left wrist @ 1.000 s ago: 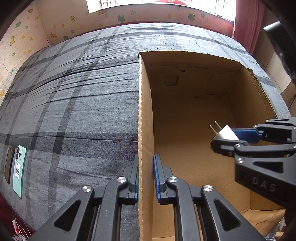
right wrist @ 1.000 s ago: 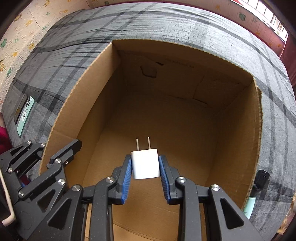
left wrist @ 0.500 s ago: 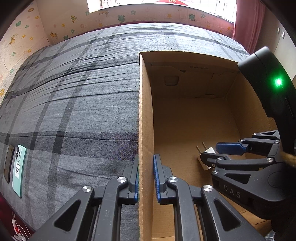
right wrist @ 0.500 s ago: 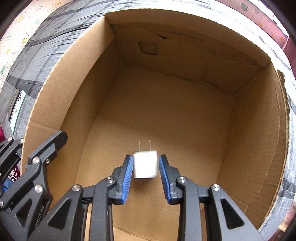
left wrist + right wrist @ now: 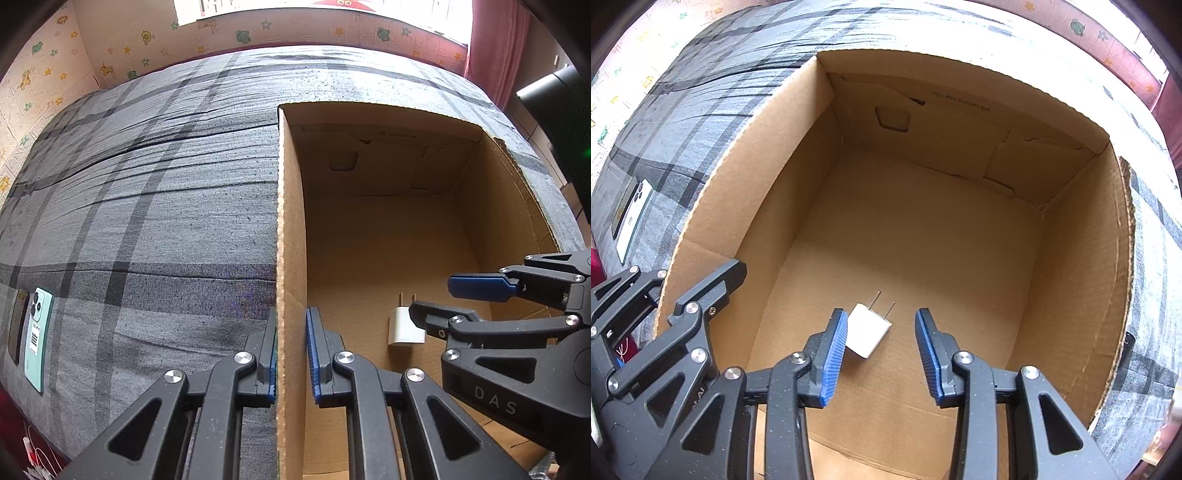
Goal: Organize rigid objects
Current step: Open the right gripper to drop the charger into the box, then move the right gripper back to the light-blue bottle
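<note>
**Charger plug free between the opening right jaws**

The right hand-held gripper (image 5: 881,354) points steeply down into the open cardboard box (image 5: 1082,258), its jaws opening. The white charger plug (image 5: 867,330) sits between the blue pads (image 5: 833,354), nearer the left one, tilted with its two prongs pointing toward the far wall. Neither pad presses on it. In the left wrist view the plug (image 5: 402,328) appears to rest on the box floor, close to the near-left wall. The left hand-held gripper (image 5: 291,354) is clamped narrowly on that wall's rim, one pad inside and one outside. The box stands on a bed with a grey plaid sheet (image 5: 147,206), where a mint-green phone (image 5: 38,339) lies well apart to the left.
</note>
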